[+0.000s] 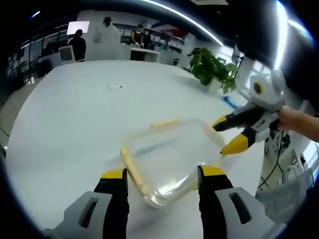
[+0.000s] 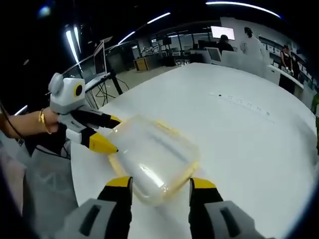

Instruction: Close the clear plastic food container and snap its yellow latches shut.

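A clear plastic container (image 1: 169, 157) with its lid on lies on the white table (image 1: 84, 109). Yellow latches show along its far edge (image 1: 164, 122) and its left edge (image 1: 133, 172). My left gripper (image 1: 163, 173) is open, its yellow-tipped jaws standing either side of the container's near corner. My right gripper (image 1: 223, 136) comes in from the right, open, its jaws at the container's right edge. In the right gripper view the container (image 2: 154, 157) lies just ahead of my open right gripper (image 2: 160, 182), and my left gripper (image 2: 113, 133) is at the container's left side.
A potted plant (image 1: 212, 67) stands at the table's far right, with a small blue item (image 1: 230, 102) near it. People and monitors (image 1: 77, 27) are at desks beyond the table. The table edge (image 2: 79, 164) lies close to the container, with cables past it.
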{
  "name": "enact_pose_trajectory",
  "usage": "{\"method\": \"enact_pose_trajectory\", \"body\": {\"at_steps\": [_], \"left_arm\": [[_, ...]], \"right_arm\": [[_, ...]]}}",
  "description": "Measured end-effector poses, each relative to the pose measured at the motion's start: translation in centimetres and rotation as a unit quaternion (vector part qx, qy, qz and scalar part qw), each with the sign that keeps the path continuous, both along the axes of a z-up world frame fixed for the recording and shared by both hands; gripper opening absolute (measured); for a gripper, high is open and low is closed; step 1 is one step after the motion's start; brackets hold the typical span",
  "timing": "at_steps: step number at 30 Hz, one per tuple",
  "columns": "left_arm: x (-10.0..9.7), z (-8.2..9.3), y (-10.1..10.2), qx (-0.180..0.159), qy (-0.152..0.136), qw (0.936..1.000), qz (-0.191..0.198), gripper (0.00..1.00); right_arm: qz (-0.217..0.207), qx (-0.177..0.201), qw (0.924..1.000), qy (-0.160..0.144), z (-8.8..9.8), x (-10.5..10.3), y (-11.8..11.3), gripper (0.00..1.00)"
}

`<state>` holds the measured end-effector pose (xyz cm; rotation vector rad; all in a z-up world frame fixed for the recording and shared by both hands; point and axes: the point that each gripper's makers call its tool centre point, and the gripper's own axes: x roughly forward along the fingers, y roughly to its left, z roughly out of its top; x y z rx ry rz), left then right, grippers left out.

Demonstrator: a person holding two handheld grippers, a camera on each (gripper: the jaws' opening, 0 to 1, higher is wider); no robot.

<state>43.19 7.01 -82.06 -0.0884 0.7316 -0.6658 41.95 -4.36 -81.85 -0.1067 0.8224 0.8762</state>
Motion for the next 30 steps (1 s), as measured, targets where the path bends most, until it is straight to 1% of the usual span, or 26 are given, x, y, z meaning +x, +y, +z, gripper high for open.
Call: {"method": "enact_pose_trajectory", "body": {"at_steps": [7,19,22,27,30], "left_arm": [[1.2,0.1,-0.5,-0.005,-0.009,0.9998,0.015,0.54],[3.9,0.1,-0.7,-0.008,-0.015,0.9998,0.000,0.54],[4.5,0.0,-0.7,-0.009,-0.017,0.9998,0.002,0.54],[5.7,0.0,-0.7,-0.012,-0.021,0.9997,0.009,0.54],[6.4,0.1,-0.9,-0.012,-0.018,0.9997,0.007,0.54]], "right_arm": [[-0.009,-0.002,0.9999,-0.007,0.2,1.2,-0.5,0.41],[-0.040,0.016,0.9991,-0.006,0.0,3.3,-0.8,0.40],[-0.045,0.018,0.9988,-0.007,0.1,4.0,-0.8,0.40],[-0.065,0.033,0.9973,-0.003,0.0,5.2,-1.0,0.38],[-0.068,0.033,0.9971,-0.004,0.1,5.6,-1.0,0.38]]}}
